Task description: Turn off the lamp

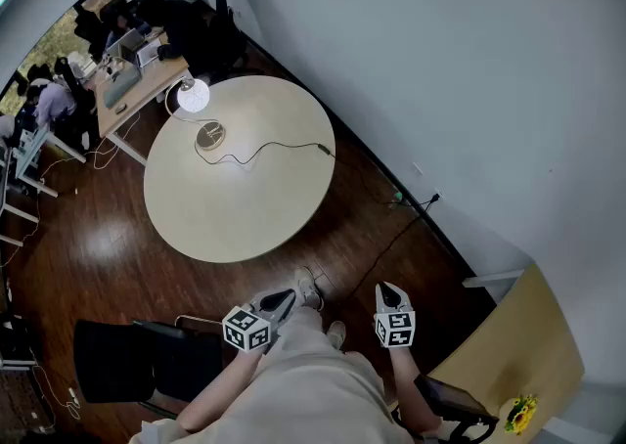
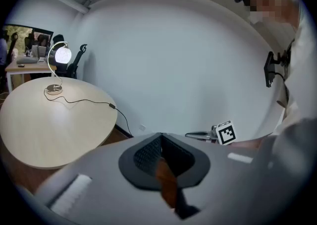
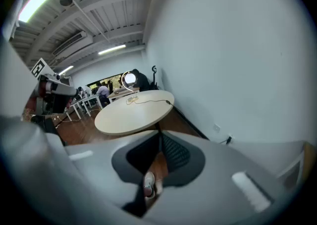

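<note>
The lamp point(image 1: 193, 95) stands at the far left of a round beige table point(image 1: 254, 217), its white globe lit above a round base point(image 1: 210, 135). Its black cord point(image 1: 279, 146) crosses the tabletop to an inline piece point(image 1: 323, 149) near the right rim. In the left gripper view the lamp point(image 2: 63, 54) glows far off to the left; in the right gripper view the lamp point(image 3: 130, 78) is small beyond the table point(image 3: 133, 112). My left gripper point(image 1: 290, 293) and right gripper point(image 1: 384, 288) are held close to my body, well short of the table. The jaws of the left gripper point(image 2: 160, 135) and of the right gripper point(image 3: 159, 133) are shut on nothing.
Behind the round table are desks point(image 1: 137, 80) with people and black office chairs point(image 1: 210, 31). A black chair point(image 1: 147, 359) stands at my lower left. A wooden table point(image 1: 518, 344) with a yellow flower point(image 1: 520, 413) is at the lower right. The cord reaches a wall outlet point(image 1: 430, 199).
</note>
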